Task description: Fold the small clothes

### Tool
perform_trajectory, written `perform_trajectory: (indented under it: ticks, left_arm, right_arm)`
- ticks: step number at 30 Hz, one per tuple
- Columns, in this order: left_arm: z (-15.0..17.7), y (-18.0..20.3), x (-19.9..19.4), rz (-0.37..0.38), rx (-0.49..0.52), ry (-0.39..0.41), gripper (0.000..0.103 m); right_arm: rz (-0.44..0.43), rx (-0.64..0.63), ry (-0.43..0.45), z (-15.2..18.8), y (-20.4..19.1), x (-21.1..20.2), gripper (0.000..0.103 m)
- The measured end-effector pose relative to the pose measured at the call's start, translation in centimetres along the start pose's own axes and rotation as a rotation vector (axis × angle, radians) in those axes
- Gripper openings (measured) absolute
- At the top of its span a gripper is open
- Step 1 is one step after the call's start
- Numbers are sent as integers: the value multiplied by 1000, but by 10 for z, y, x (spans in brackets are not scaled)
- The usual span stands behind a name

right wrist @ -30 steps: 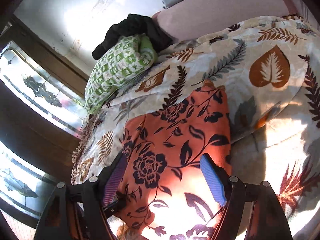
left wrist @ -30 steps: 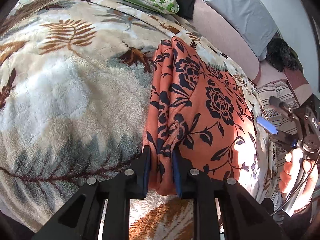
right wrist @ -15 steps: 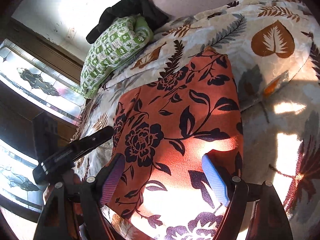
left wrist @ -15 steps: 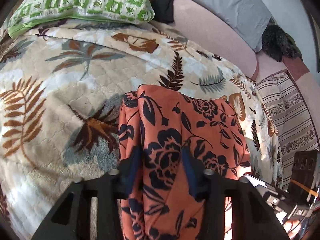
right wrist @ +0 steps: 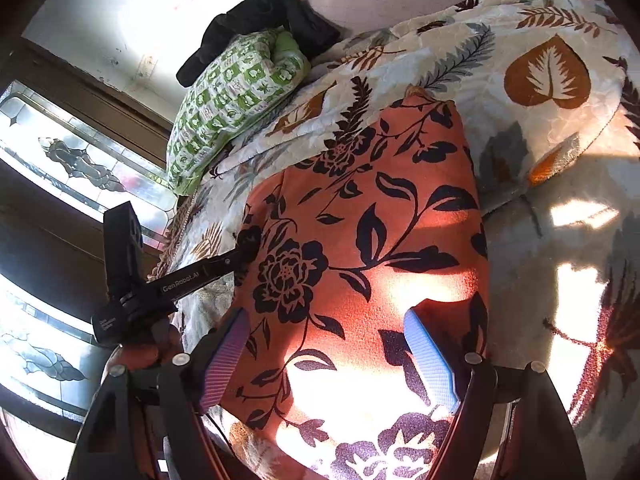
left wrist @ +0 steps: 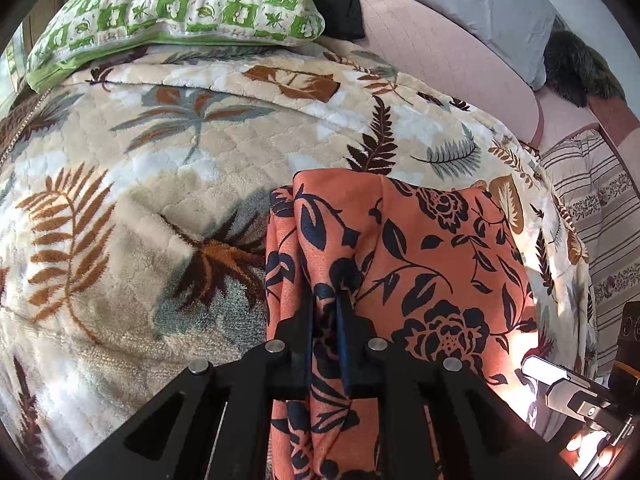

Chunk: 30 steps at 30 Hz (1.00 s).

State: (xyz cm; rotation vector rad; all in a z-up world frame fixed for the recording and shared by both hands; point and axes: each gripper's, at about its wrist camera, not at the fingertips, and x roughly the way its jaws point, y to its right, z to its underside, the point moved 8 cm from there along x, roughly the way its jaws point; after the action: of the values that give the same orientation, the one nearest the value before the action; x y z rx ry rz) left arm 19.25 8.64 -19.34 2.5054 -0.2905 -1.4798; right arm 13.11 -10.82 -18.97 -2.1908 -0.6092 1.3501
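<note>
Left wrist view: orange floral garment (left wrist: pixel 420 264) runs off the bottom edge; its near end is covered by the left gripper (left wrist: pixel 325 320), so the grip point is hidden between the pads. Right gripper (left wrist: pixel 576 396) is cropped at the lower right edge; finger spread unreadable there.

Right wrist view: glare washes out the garment's near part; the dark clothing (right wrist: pixel 256 24) behind the green pillow (right wrist: pixel 236 96) is unidentifiable.

left gripper (left wrist: pixel 325 334): matte black angular frame, triangular cutouts, four round silver screw heads, dark blue pads
right gripper (right wrist: pixel 328 356): black-maroon frame, silver screws, ribbed pads (right wrist: pixel 430 362), one light blue, one purplish
side marking: white "GenRobot.AI" text on the left gripper's black finger
hand (right wrist: pixel 150 350): bare skin, reddish, partly hidden behind frame
</note>
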Motion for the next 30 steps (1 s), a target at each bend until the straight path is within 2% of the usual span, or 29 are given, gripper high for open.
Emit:
perform_trajectory:
  ticks: [3,5,7,8,10,12,13,14,15,18,20,23,24,25,27,30]
  left_arm:
    - [8,12,-27,21,38,48,15]
    - [17,21,-45,41,46,80,24]
    - [28,28,-61,49,52,126,44]
    - [35,32,-66,55,51,142,48]
    - [49,36,-65,61,54,137,48]
    - [66,30,-46,38,42,77,48]
    - [74,23,-32,-6,47,39,36]
    - [79,12,-25,-89,53,42,34]
    - [82,5,-22,-100,36,31,35]
    - [82,-1,-34,-22,-61,39,35]
    - [80,2,-46,-38,-44,67,35]
    - [80,14,-64,-16,-24,103,35]
    - [81,18,-70,-11,-18,114,39]
    - [83,22,-76,-15,-9,124,48]
    - [87,31,-85,-22,16,145,56]
    - [94,47,-85,-6,68,156,58]
  right_arm:
    - [-12,6,12,4,-2,-9,83]
    - [-19,9,28,9,-4,-19,83]
    - [-29,26,58,15,-3,-32,83]
    - [-34,36,74,19,-2,-39,83]
    - [-40,57,100,25,2,-51,84]
    - [-48,73,108,31,5,-59,84]
    - [-50,81,109,34,7,-62,84]
    - [-53,88,110,36,9,-64,84]
    - [-57,94,109,38,10,-67,84]
    - [-72,88,128,41,9,-79,84]
    - [-78,87,140,43,10,-85,84]
    - [-80,102,152,46,17,-93,84]
    - [-80,109,152,47,21,-96,84]
    - [-81,115,159,50,25,-100,84]
    - [-89,137,176,54,33,-106,84]
    - [-93,169,185,60,48,-109,84]
